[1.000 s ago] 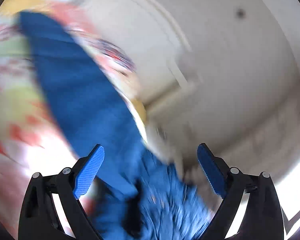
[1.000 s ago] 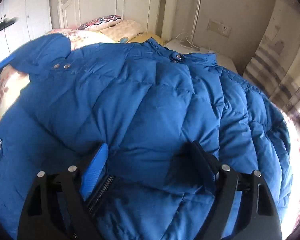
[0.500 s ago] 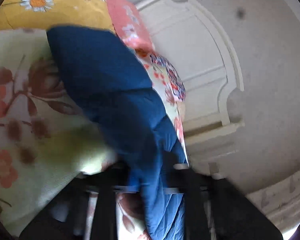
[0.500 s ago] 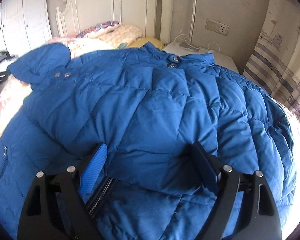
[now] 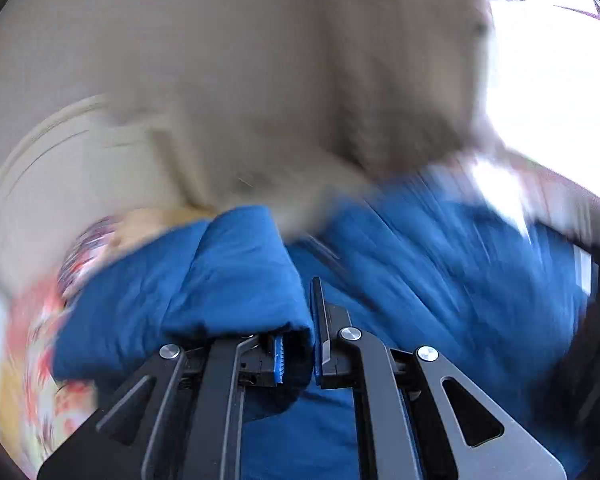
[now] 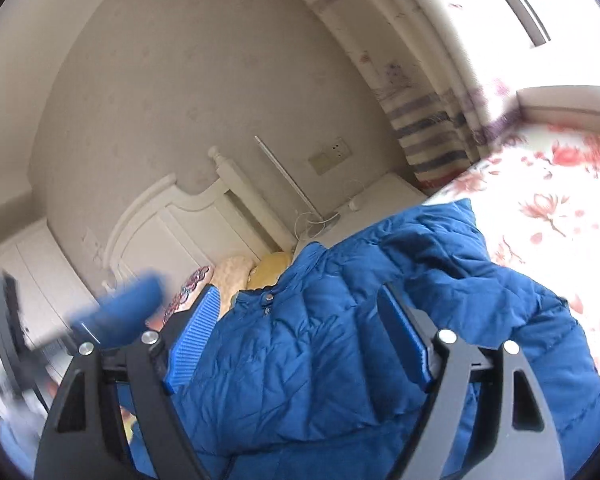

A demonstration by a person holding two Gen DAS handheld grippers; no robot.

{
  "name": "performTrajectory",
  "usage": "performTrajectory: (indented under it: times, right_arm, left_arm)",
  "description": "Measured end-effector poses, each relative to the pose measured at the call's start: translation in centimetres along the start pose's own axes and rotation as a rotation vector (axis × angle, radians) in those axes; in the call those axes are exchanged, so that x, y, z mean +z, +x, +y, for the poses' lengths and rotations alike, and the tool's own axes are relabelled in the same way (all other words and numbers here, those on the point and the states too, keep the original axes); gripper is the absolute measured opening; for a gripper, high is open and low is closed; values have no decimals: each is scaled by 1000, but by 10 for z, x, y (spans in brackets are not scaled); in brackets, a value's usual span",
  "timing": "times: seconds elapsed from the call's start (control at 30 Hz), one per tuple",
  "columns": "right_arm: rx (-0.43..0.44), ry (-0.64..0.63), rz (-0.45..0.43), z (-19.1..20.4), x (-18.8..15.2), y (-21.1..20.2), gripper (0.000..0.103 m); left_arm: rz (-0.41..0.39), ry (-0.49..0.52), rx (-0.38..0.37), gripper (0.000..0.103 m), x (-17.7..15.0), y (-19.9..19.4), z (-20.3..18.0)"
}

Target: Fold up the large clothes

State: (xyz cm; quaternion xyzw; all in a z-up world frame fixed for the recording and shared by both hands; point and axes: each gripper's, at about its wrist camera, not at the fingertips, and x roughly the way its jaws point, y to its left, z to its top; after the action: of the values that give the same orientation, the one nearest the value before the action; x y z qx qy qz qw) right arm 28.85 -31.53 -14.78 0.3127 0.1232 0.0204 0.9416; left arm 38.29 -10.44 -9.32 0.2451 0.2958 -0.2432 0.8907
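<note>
Folding barely begun — left gripper (image 5: 298, 344) clenched on the jacket (image 6: 340, 340) sleeve (image 5: 236, 276), right gripper (image 6: 300, 340) released above the jacket spread on the bed (image 6: 560, 184).

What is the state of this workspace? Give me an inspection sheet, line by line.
Surface: bed with floral cover, largely covered by the jacket.
Job's things: blue padded jacket spread on the bed, its sleeve lifted.
Clutter: pillows at the headboard.
Grippers: left gripper shut on the sleeve; right gripper open above the jacket, jaws just closing slightly, nothing pinched.
Cables: white cord on the nightstand.
Surroundings: white headboard, wall socket, striped curtain.
</note>
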Motion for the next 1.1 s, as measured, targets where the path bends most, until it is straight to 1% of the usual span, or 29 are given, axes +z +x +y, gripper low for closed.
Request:
performTrajectory:
  times: [0.03, 0.07, 0.1, 0.13, 0.17, 0.2, 0.27, 0.3, 0.37, 0.4, 0.43, 0.47, 0.53, 0.57, 0.6, 0.63, 0.67, 0.7, 0.73, 0.77, 0.8, 0.83, 0.9, 0.97, 1.07, 1.1]
  right_arm:
    - [0, 5, 0, -1, 1, 0, 80]
    - [2, 7, 0, -2, 1, 0, 80]
    - [3, 6, 5, -3, 2, 0, 80]
    - [5, 6, 8, -4, 1, 0, 80]
    - [7, 5, 11, -4, 0, 1, 80]
    - [11, 5, 18, -4, 0, 3, 80]
    - [14, 5, 27, -1, -3, 8, 80]
    - [14, 3, 31, -1, -3, 9, 80]
    - [14, -3, 37, 1, -6, 11, 80]
    - [15, -9, 39, 2, -6, 11, 80]
    - [15, -12, 42, 3, -6, 11, 80]
    - [15, -14, 45, 3, -6, 11, 80]
    - [12, -19, 51, 5, -7, 12, 80]
    - [11, -22, 52, 6, -7, 12, 80]
    - [11, -27, 55, 7, -8, 12, 80]
    - [10, -35, 60, 8, -8, 13, 80]
    - [6, -52, 68, 11, -10, 15, 80]
    - [4, -66, 75, 14, -11, 16, 80]
    - [1, -90, 87, 19, -13, 18, 80]
    - [2, -107, 98, 22, -14, 20, 80]
    - [2, -138, 115, 28, -17, 23, 80]
    - [5, -159, 126, 32, -18, 25, 80]
    - [17, -194, 152, 40, -21, 28, 79]
    - [35, -258, 178, 57, -24, 30, 78]
    - [96, -483, 273, 111, -44, 38, 79]
    - [98, -603, 317, 136, -57, 43, 78]
  left_arm:
    - [86, 77, -50, 8, -9, 22, -30]
    - [162, 112, -86, 9, -21, 42, -52]
    - [166, 124, -48, 9, -27, 50, -61]
    - [129, 127, -11, 9, -33, 50, -66]
    - [116, 114, -14, 9, -36, 48, -65]
    - [115, 82, -40, 9, -38, 45, -59]
    - [120, 8, -126, 11, -42, 35, -44]
    - [121, 2, -138, 12, -45, 30, -40]
    - [113, 22, -107, 12, -50, 19, -40]
    - [89, 33, -79, 13, -57, 3, -47]
    - [69, 25, -72, 13, -62, -9, -47]
    - [38, -4, -85, 13, -60, -20, -42]
    - [-88, -147, -178, 13, -60, -57, -23]
    - [-174, -283, -240, 13, -70, -79, -2]
    - [-221, -385, -257, 15, -81, -91, 13]
    - [-251, -494, -244, 18, -92, -97, 31]
    - [-251, -598, -196, 23, -104, -98, 50]
    - [-208, -713, -131, 23, -120, -92, 71]
    - [-167, -786, -105, 23, -132, -86, 85]
    - [-100, -871, -93, 23, -149, -76, 101]
    - [-52, -897, -65, 23, -156, -69, 109]
    - [15, -915, -6, 23, -166, -59, 116]
    - [58, -944, 38, 23, -180, -54, 124]
    - [63, -963, 25, 23, -191, -51, 127]
    - [63, -953, 10, 23, -197, -50, 125]
    - [62, -953, 0, 23, -198, -50, 124]
